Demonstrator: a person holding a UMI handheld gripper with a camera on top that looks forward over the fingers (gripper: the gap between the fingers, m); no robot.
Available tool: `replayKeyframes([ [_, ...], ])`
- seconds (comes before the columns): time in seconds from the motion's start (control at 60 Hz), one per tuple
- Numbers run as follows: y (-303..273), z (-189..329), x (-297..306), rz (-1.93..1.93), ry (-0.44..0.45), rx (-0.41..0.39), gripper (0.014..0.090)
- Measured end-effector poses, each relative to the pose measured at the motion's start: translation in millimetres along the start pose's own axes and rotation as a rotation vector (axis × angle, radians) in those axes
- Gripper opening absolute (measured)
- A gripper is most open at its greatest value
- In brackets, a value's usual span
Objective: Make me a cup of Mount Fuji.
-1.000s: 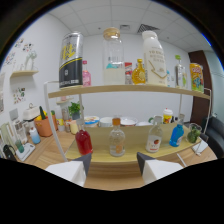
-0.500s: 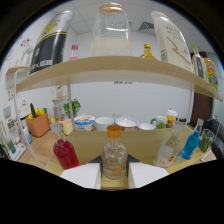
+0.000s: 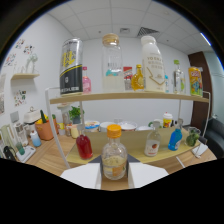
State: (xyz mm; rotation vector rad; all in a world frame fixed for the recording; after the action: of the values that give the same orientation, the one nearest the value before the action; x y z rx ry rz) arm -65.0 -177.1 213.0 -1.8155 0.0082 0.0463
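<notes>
A small clear bottle (image 3: pixel 114 159) with an orange cap and pale liquid stands upright between my two white fingers (image 3: pixel 82 176). My gripper (image 3: pixel 114 171) is shut on its lower body and holds it in front of the wooden two-tier shelf (image 3: pixel 125 97), clear of the lower board. Beyond it on that board are a red bottle (image 3: pixel 84 146), a white bottle (image 3: pixel 152 143), a blue bottle (image 3: pixel 174 138) and a green one (image 3: pixel 191 138), with a gap between the red and white bottles.
The upper shelf carries a black can (image 3: pixel 71 67), a tall glass jar (image 3: pixel 112 62), a big white bottle (image 3: pixel 152 62) and smaller bottles. Behind the shelf a counter holds bowls (image 3: pixel 127 126), cups and an orange pot (image 3: pixel 45 130).
The fingers closed in around the orange-capped bottle on the lower shelf. Now the gripper has drawn back from the shelf with the bottle still between the fingers.
</notes>
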Motion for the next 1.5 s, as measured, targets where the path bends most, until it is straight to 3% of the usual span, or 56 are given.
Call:
replayKeyframes([
  [0.233,90,-25,-6,0.128,0.007,-0.147,0.0355],
  [0.417,115,-20,-6,0.443,-0.026,-0.214,0.0354],
  [0.817,84,-10,-1,1.323,-0.206,-0.138,0.0352],
  [1.1,83,-5,5,1.81,-0.312,-0.126,0.0355],
  [1.317,82,-8,3,1.762,-0.305,-0.136,0.0353],
  [1.5,48,-20,-10,1.32,-0.257,-0.097,0.0356],
])
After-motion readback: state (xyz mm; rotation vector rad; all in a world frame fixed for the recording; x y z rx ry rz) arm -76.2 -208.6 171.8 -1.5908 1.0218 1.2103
